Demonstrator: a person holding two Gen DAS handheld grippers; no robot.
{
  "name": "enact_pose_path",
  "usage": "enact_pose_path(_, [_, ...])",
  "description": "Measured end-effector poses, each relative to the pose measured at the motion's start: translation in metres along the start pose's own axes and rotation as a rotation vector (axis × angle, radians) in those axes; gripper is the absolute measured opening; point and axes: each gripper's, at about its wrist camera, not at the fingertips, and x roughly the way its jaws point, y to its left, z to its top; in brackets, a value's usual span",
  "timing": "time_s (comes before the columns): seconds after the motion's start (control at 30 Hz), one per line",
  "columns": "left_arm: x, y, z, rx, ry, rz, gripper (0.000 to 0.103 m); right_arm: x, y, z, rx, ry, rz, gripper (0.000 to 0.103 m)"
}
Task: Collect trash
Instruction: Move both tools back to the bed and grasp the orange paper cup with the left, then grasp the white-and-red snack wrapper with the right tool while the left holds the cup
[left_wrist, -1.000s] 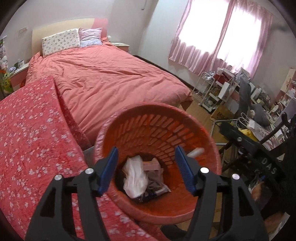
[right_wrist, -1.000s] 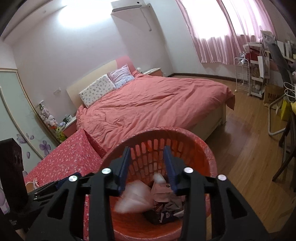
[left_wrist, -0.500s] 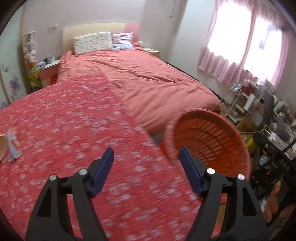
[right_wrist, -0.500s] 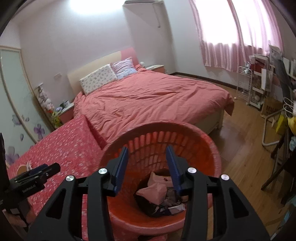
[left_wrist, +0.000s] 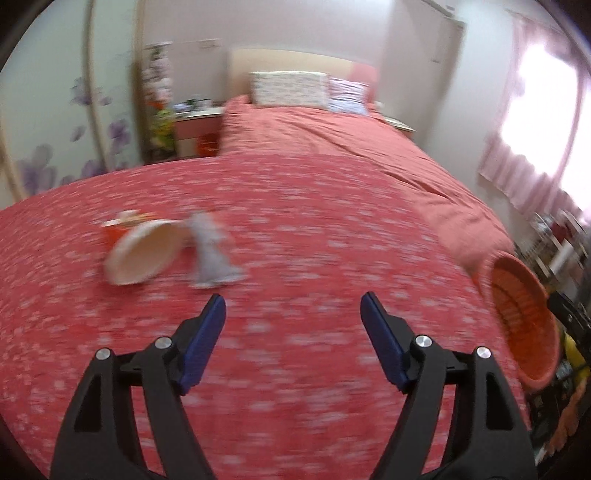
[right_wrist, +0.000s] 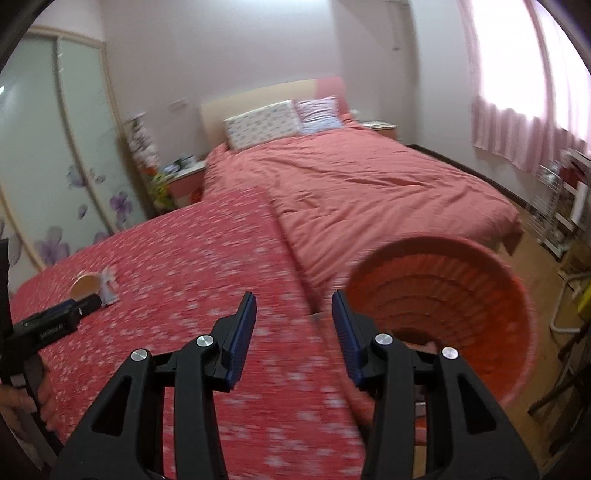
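Left gripper (left_wrist: 291, 314) wide & empty over floral cloth (left_wrist: 295, 221), nr round paper bowl (left_wrist: 142, 254), slatted plastic basket (left_wrist: 524, 332).

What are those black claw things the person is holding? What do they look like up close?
Two matching hand-held grippers. The left gripper and right gripper each have black, angular plastic arms with triangular cut-outs, silver screw heads at the joints, and flat blue pads on the inner faces. White lettering marks the left one's side, too blurred to read.

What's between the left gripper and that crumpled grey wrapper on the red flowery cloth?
Nothing: in the left wrist view, only bare red flowery cloth separates the open left gripper from the crumpled grey wrapper.
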Motion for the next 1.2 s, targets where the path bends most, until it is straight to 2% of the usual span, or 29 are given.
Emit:
enact_pose_path(0.2, [0.000, 0.077, 0.005, -0.097, -0.019, 0.135, 0.073, 0.020, 0.052, -0.002, -0.073, 0.043, 0.065, 0.044])
enact_pose_path(0.3, [0.007, 0.104, 0.009, -0.126, -0.011, 0.184, 0.067, 0.034, 0.076, -0.002, -0.098, 0.065, 0.094, 0.044])
enact_pose_path(0.6, [0.036, 0.119, 0.018, -0.117, 0.036, 0.207, 0.055, 0.062, 0.139, -0.005, -0.179, 0.130, 0.158, 0.044])
enact_pose_path(0.67, [0.045, 0.120, 0.020, -0.126, 0.048, 0.208, 0.047, 0.068, 0.151, -0.006, -0.194, 0.137, 0.161, 0.044])
enact_pose_path(0.83, [0.052, 0.137, 0.020, -0.154, 0.061, 0.214, 0.020, 0.081, 0.176, -0.007, -0.229, 0.156, 0.176, 0.044])
enact_pose_path(0.93, [0.048, 0.154, 0.020, -0.195, 0.046, 0.220, 0.011, 0.087, 0.185, -0.009, -0.236, 0.168, 0.193, 0.044])
enact_pose_path(1.03, [0.037, 0.171, 0.021, -0.215, 0.022, 0.196, 0.008, 0.092, 0.195, -0.009, -0.240, 0.181, 0.218, 0.044])
enact_pose_path(1.2, [0.013, 0.197, 0.018, -0.219, -0.026, 0.208, 0.007, 0.113, 0.216, -0.003, -0.224, 0.200, 0.272, 0.044])
